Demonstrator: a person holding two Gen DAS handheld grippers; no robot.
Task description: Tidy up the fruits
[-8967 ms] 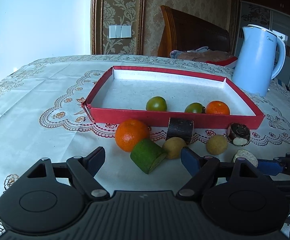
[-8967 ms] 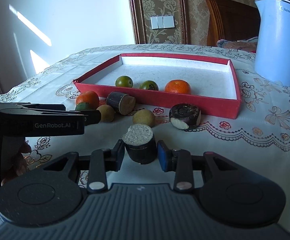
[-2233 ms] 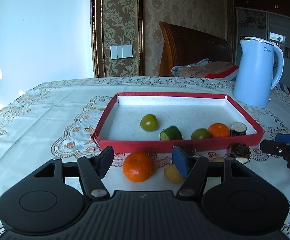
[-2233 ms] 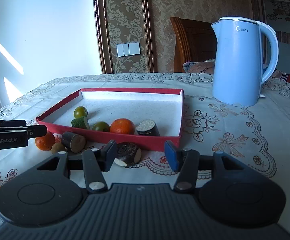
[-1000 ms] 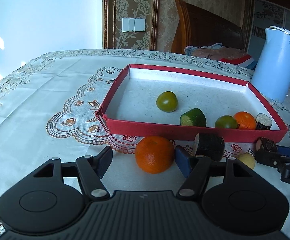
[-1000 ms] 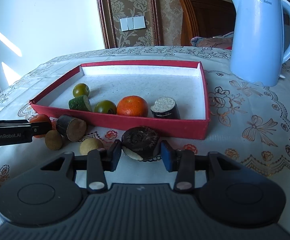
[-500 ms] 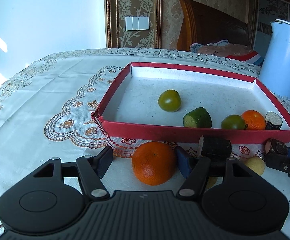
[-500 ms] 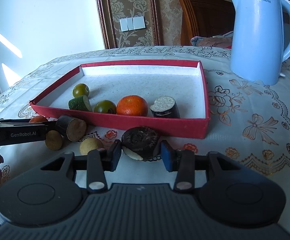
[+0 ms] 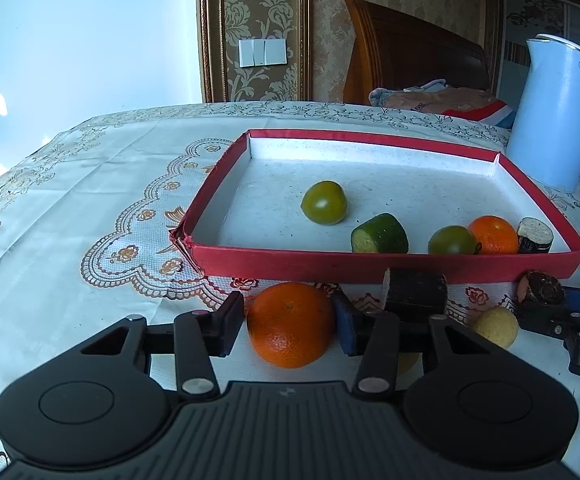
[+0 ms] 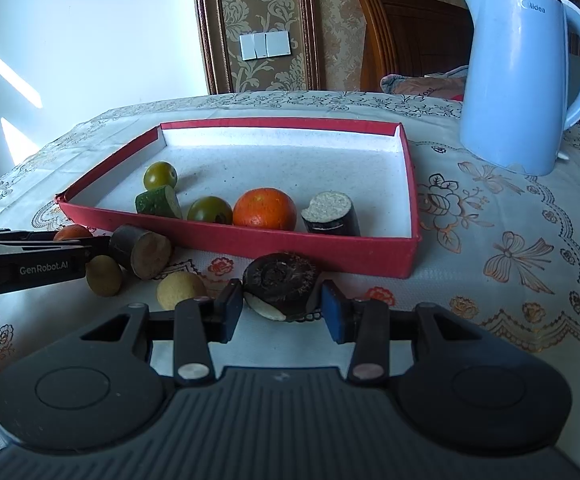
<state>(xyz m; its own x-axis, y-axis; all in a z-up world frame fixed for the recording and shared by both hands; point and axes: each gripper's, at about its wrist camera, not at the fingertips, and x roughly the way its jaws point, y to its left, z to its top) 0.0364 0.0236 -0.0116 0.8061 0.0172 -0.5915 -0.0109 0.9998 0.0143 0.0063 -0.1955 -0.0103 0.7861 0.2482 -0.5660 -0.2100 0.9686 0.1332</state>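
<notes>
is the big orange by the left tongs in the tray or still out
Out. The big orange sits on the tablecloth in front of the tray, between the closing left tongs; a second orange is inside.

Bright daylight from the left streaks the wall, glare whitens it; fisheye bends the edges; focus sharp.

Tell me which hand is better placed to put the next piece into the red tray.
Probably the right. The right gripper looks clamped on the dark round piece, just before the red tray's near wall. On the left gripper the jaws are closing on the orange between them.
</notes>
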